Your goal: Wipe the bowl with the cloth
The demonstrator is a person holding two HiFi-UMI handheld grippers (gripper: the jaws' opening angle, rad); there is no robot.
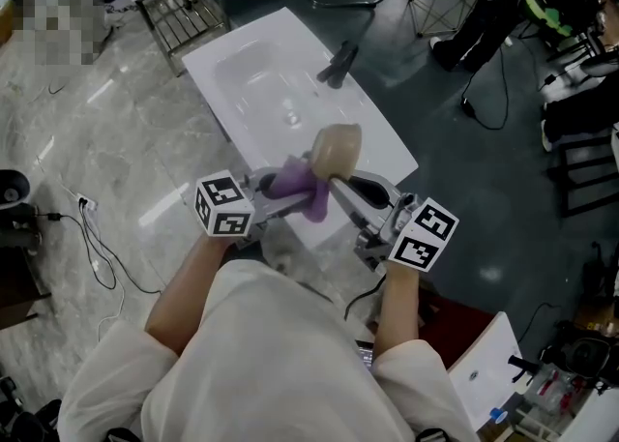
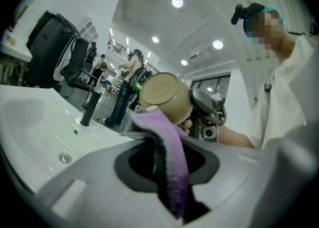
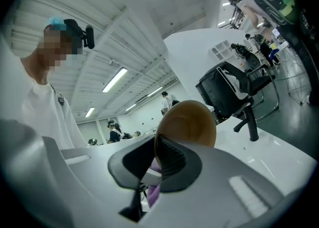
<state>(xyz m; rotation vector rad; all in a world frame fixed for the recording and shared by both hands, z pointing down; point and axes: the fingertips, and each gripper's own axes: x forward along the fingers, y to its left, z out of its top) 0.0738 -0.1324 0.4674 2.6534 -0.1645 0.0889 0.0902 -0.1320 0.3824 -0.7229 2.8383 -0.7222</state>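
1. Fingers of the left gripper (image 1: 282, 185) were clenched on the purple cloth (image 1: 302, 191) in the head view. The right gripper (image 1: 340, 179) pinched the bowl (image 1: 337, 148) by its rim. Both things hung in the air over the near edge of the counter (image 1: 242, 53), resting on nothing, and the cloth touched the bowl. My worry was that a hard scrub against that single rim pinch could lever the bowl round and drop it onto the counter, or past its near edge.

2. Over to the left gripper view: its jaws were shut on a narrow fold of cloth (image 2: 172, 142). The cloth ran up against the outer wall of the bowl (image 2: 162, 95), near the base, with a loose end trailing below. With so little caught, a long drag might well have tugged the cloth free.

3. Right gripper view: the ribbed pad pressed inside the rim of the bowl (image 3: 192, 122), with the other jaw behind the wall. The cloth (image 3: 153, 192) peeked out beneath. Since the hollow faced away from the cloth, the inside could have gone unwiped unless the bowl was turned. Turning it on such a small bite risked a slip.
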